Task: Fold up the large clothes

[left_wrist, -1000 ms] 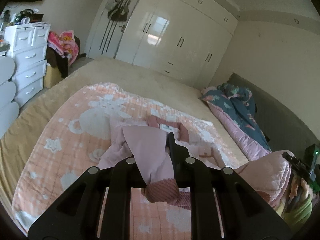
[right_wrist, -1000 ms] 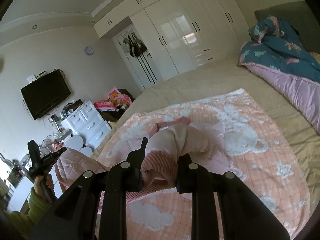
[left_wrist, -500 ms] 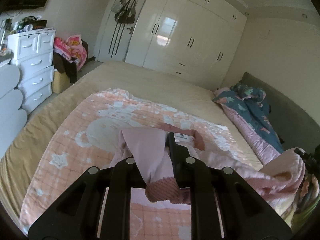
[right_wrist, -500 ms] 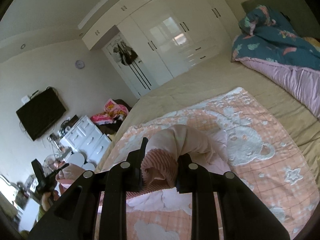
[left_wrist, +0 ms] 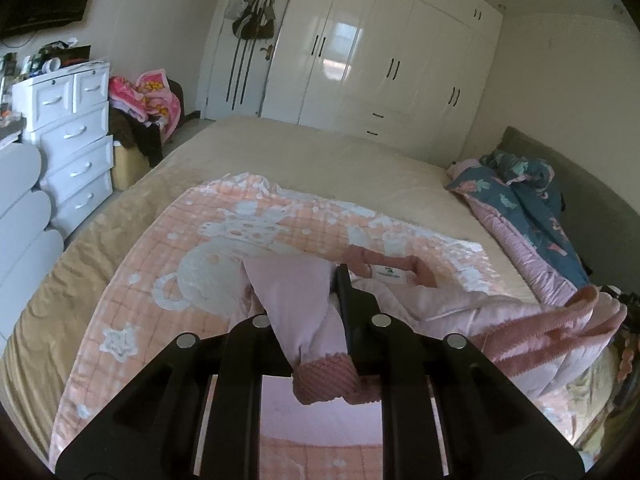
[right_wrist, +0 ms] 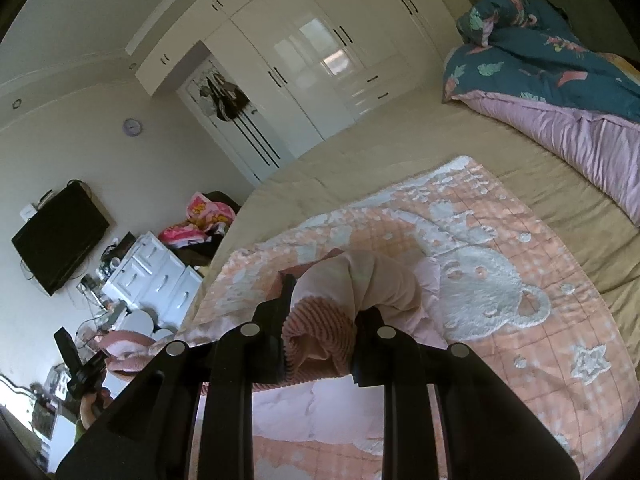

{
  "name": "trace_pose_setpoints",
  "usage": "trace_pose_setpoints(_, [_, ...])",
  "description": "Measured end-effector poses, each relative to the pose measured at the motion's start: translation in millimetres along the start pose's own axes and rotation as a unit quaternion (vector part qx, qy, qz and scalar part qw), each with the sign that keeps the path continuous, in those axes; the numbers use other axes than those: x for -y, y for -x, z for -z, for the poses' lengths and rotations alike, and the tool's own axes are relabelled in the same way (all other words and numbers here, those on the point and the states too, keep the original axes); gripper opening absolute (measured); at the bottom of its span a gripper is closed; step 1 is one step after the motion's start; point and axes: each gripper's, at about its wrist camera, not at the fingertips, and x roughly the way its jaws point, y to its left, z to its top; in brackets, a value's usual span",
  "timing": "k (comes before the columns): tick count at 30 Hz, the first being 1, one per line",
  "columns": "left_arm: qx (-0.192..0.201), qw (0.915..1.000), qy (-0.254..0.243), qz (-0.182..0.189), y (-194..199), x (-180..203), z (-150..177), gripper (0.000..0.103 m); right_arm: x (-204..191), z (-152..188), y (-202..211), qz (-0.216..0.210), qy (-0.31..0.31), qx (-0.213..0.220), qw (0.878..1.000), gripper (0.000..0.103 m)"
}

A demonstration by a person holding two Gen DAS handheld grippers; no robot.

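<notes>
— On the bed [left_wrist: 304, 160], over the peach bear-print blanket [left_wrist: 168, 256], where is the garment?

— The pink jacket [left_wrist: 452, 300] lies on that blanket with its darker collar and a white label toward twelve o'clock in the left wrist view. Both of its ribbed cuffs are lifted off the bed.

— What has the left hand-held gripper [left_wrist: 308, 320] got?

— It is clenched on a pale pink sleeve [left_wrist: 292, 300]; the ribbed cuff [left_wrist: 326, 378] hangs out at six o'clock, just below the fingers.

— And the right hand-held gripper [right_wrist: 320, 324]?

— Grasping the other sleeve, its jaws closed on the ribbed cuff [right_wrist: 316, 336]. That sleeve arches up toward twelve o'clock and drops back to the jacket body on the blanket.

— Can each unit be seen from the other camera?

— At nine o'clock low in the right wrist view, a hand holds the black left unit with pink fabric bunched beside it. At three o'clock in the left wrist view the jacket's striped hem rises toward the frame edge.

— What lies around the bed?

— A teal floral duvet [right_wrist: 540, 48] with a lilac underside sits at two o'clock in the right wrist view. The white wardrobe [left_wrist: 384, 52] stands at twelve o'clock in the left wrist view, a white dresser [left_wrist: 68, 140] at nine o'clock.
</notes>
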Motion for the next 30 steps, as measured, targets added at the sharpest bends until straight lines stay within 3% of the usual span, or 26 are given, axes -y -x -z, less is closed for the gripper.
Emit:
trace_pose_setpoints(14, [-0.025,0.9993,-0.01,-0.024,-49.8,-1.2,-4.7,0.009,32.2,-11.2,-51.8,0.02,-0.027,-0.038,0.999,0.021])
trace_pose_setpoints(19, [-0.036,0.9989,-0.007,-0.029,-64.4,-4.0,-4.9,0.01,42.1,-15.7,-66.9,0.011,-0.052,-0.053,0.997,0.026])
trace_pose_setpoints(22, [-0.043,0.9985,-0.007,-0.034,-74.9,-5.7,-4.4,0.01,50.7,-18.6,-73.3,-0.012,-0.083,-0.06,0.995,0.034])
trace_pose_setpoints(27, [-0.052,0.998,-0.004,-0.036,-88.7,-7.1,-2.9,0.011,56.9,-23.4,-77.2,-0.052,-0.108,-0.058,0.991,0.067])
trace_pose_setpoints(30, [-0.055,0.9979,0.0,-0.035,-94.2,-8.7,-1.4,0.012,62.7,-26.2,-74.5,-0.053,-0.11,-0.046,0.991,0.074])
